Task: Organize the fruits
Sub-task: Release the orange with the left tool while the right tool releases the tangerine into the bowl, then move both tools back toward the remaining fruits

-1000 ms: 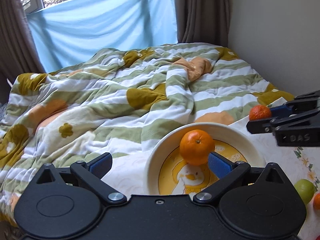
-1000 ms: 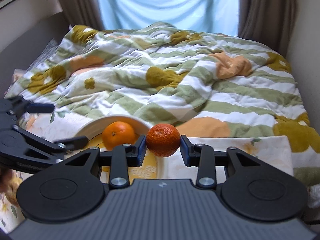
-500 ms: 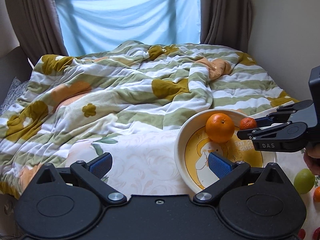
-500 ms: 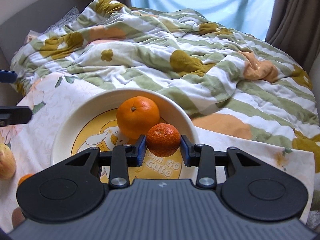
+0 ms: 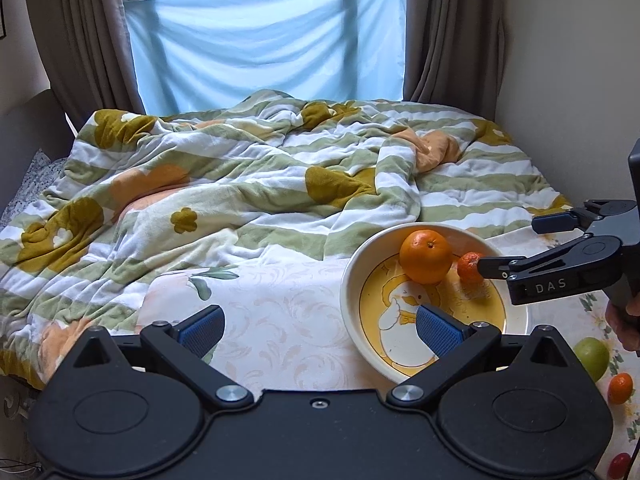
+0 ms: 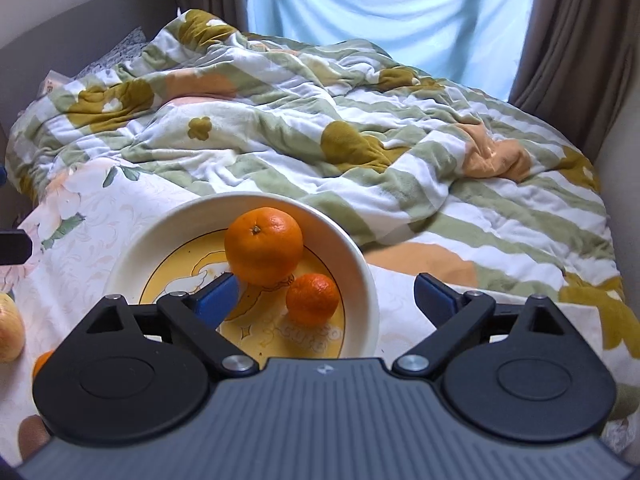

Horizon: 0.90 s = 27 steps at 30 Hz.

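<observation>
A cream bowl (image 6: pixel 362 264) with a yellow duck print stands on a floral cloth on the bed. In it lie a large orange (image 6: pixel 263 245) and a small mandarin (image 6: pixel 312 299), side by side. My right gripper (image 6: pixel 326 296) is open, its fingers spread on either side of the mandarin, just above the bowl. In the left wrist view the bowl (image 5: pixel 354 276) holds the orange (image 5: pixel 425 256) and mandarin (image 5: pixel 469 266), with the right gripper (image 5: pixel 516 246) over its right rim. My left gripper (image 5: pixel 320 326) is open and empty, left of the bowl.
Loose fruit lies on the cloth right of the bowl: a green apple (image 5: pixel 592 356), a small orange (image 5: pixel 620 388) and a red fruit (image 5: pixel 619 464). A pale apple (image 6: pixel 8 332) sits at the left edge. A rumpled striped blanket (image 5: pixel 280 192) covers the bed behind.
My right gripper has lowered over the bowl, opened and let go of the mandarin, which now rests in the bowl. My left gripper has drawn back and to the left.
</observation>
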Motion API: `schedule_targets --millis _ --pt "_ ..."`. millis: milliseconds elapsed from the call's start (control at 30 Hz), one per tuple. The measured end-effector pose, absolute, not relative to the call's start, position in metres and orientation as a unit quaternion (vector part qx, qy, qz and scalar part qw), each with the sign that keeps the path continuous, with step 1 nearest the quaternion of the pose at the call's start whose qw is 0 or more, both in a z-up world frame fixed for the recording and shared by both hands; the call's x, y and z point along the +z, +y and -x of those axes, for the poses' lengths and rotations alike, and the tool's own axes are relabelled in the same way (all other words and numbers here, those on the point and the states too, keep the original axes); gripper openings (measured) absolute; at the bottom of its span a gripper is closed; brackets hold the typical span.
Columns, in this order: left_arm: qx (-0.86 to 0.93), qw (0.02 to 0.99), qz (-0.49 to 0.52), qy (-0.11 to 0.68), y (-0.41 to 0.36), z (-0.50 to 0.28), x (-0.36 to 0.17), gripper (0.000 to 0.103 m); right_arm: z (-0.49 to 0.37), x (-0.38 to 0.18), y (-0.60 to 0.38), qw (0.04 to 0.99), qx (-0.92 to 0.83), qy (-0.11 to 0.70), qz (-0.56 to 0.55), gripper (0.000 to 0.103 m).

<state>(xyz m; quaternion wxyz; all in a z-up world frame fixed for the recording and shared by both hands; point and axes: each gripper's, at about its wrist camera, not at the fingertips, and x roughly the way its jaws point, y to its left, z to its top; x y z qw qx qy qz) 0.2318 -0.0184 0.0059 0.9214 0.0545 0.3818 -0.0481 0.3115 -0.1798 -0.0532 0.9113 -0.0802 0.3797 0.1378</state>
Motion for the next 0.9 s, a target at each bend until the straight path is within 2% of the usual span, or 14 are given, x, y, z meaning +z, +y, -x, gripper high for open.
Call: schedule_targets --millis 667,900 --pt "-0.033 0.948 -0.044 0.313 -0.040 -0.128 0.066 0.103 -0.196 0.034 -0.223 0.931 0.104 0.346 0.046 0.103" --pt "-0.020 0.954 -0.038 0.298 -0.046 -0.087 0.072 0.103 -0.142 0.052 -0.234 0.936 0.101 0.335 0.036 0.103"
